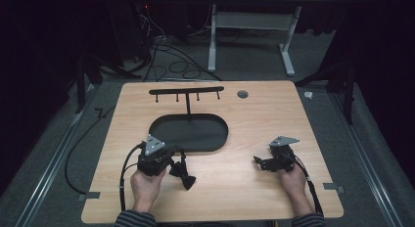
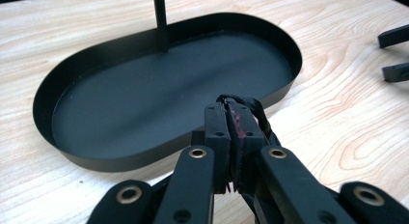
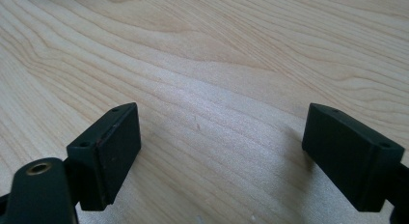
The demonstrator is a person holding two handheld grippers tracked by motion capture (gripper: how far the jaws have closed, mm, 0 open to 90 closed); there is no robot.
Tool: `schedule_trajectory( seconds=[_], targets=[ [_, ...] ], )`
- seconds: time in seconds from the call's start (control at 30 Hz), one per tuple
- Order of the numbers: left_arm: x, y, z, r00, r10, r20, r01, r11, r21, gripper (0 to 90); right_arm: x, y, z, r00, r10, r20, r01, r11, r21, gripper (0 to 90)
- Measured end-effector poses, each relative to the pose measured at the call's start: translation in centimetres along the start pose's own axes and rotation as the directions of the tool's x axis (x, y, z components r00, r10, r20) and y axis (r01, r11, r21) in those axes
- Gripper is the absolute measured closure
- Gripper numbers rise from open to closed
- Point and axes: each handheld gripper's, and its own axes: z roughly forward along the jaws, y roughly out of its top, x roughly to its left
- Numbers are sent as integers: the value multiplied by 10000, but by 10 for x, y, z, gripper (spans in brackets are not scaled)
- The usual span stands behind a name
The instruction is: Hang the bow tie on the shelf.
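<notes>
My left gripper (image 1: 176, 157) is shut on the braided black cord (image 2: 256, 112) of a small black bow-shaped piece (image 1: 185, 177), which lies or hangs just below the jaws at the near rim of the oval black tray (image 1: 161, 123). In the left gripper view the shut gripper (image 2: 231, 119) points over the tray's near wall (image 2: 120, 162). My right gripper (image 1: 259, 162) stands open low over bare wood to the tray's right. Nothing lies between its pads in the right gripper view (image 3: 222, 147).
A black T-shaped stand (image 1: 187, 92) with several small hooks rises from the tray's far side; its post (image 2: 160, 21) shows in the left gripper view. A round grommet (image 1: 242, 94) sits in the light wood table (image 1: 254, 124) at the back. Cables trail off the near edge.
</notes>
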Motion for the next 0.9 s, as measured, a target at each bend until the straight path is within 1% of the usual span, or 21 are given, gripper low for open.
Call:
schedule_trajectory(
  seconds=[0.1, 0.13, 0.17, 0.2, 0.37, 0.4, 0.47, 0.57, 0.63, 0.67, 0.73, 0.83, 0.9],
  targets=[
    [0, 3, -2, 10000, 43, 30, -43, 10000, -69, 876, 0, 0, 0, 10000, 2, -5, -2, 10000, 2, 143],
    [0, 6, -5, 9999, 77, 85, -76, 9998, -165, 876, 0, 0, 0, 10000, 4, -4, -4, 10000, -1, 143],
    [0, 6, -5, 9999, 77, 85, -76, 9998, -165, 875, 0, 0, 0, 10000, 4, -4, -4, 10000, -1, 143],
    [2, 10, -7, 9999, 71, 147, -67, 9996, -261, 876, 0, 0, 0, 10000, 4, -3, -4, 10000, 5, 143],
    [4, 17, -11, 9996, 39, 288, -28, 9993, -382, 876, 0, 0, 0, 10000, 6, 0, -6, 10000, 4, 143],
    [5, 22, -11, 9990, 18, 440, 1, 9991, -429, 876, 0, 0, 0, 10000, 2, 2, -2, 10000, 2, 143],
    [5, 27, -12, 9984, 36, 563, -7, 9987, -503, 875, 0, 0, 0, 10000, 4, 0, -4, 10000, 1, 143],
    [5, 34, -14, 9984, 233, 523, -200, 9979, -616, 875, 0, 0, 0, 10000, 1, 1, -1, 10000, 5, 143],
    [5, 36, -14, 9983, 269, 514, -236, 9976, -643, 876, 0, 0, 0, 10000, 3, 1, -3, 10000, 7, 143],
    [5, 41, -15, 9981, 354, 514, -317, 9970, -702, 876, 0, 0, 0, 10000, 4, 1, -4, 10000, 4, 143],
    [5, 46, -15, 9978, 443, 491, -407, 9966, -723, 875, 0, 0, 0, 10000, 0, 1, 0, 10000, 4, 143],
    [5, 50, -15, 9976, 507, 478, -470, 9961, -752, 875, 0, 0, 0, 10000, 3, 1, -3, 10000, 5, 143],
    [5, 55, -14, 9972, 581, 469, -544, 9955, -773, 875, 0, 0, 0, 10000, 3, -3, -3, 10000, 7, 143]
  ],
)
